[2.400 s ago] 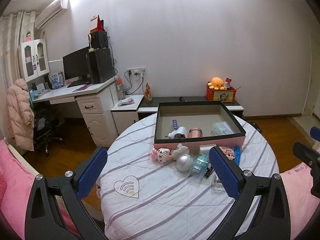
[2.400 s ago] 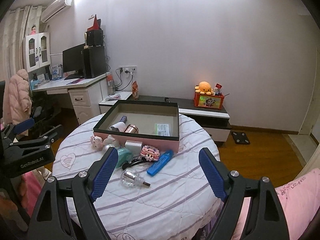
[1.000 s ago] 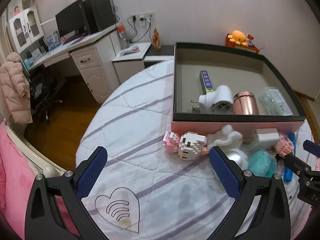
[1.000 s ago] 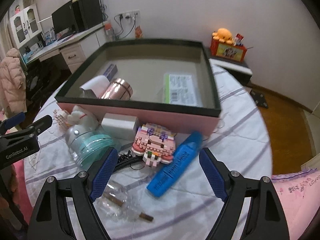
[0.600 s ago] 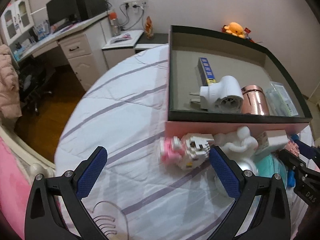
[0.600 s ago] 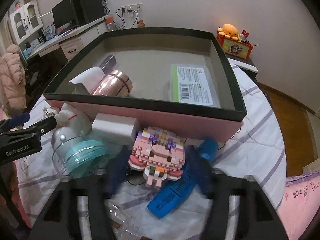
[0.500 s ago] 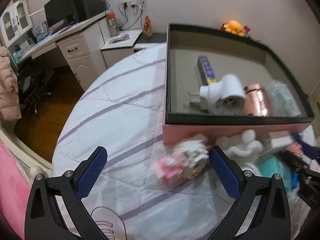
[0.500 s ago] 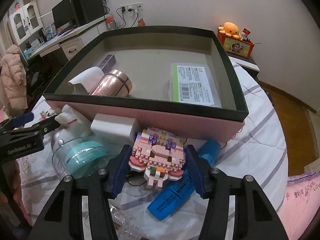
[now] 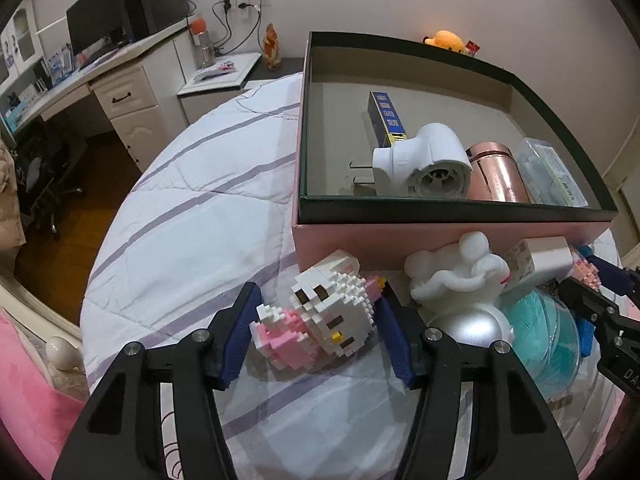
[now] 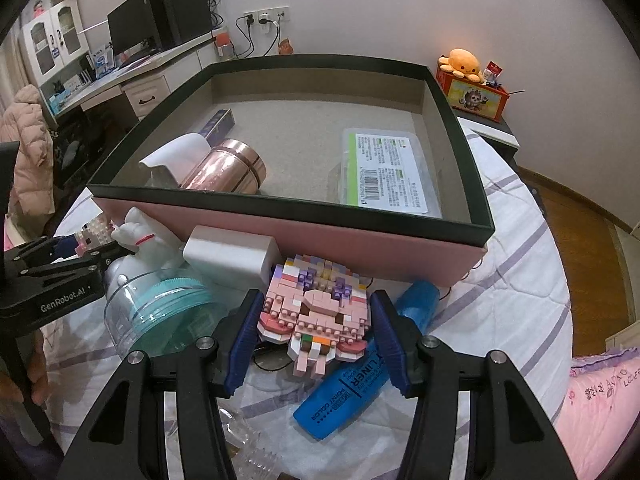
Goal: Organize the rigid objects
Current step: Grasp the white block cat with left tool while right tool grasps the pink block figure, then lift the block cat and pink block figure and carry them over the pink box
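L gripper [image 9: 314, 330] closing round white-pink brick cat [image 9: 320, 318], just by box [image 9: 440, 236] wall; bare cloth to its left. R gripper [image 10: 312, 326] clamps pink brick figure [image 10: 316, 312], box wall ahead, marker [image 10: 360, 376] touching.

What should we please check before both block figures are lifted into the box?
1. Left tool around the white and pink block cat: ok, jaws closing on it.
2. Right tool pads on the pink block figure: ok.
3. Free floor in the box: ok, middle is bare.
4. Blue highlighter clear of the right grip: not ok, it lies against the figure.
5. Grip firmness: cannot tell.
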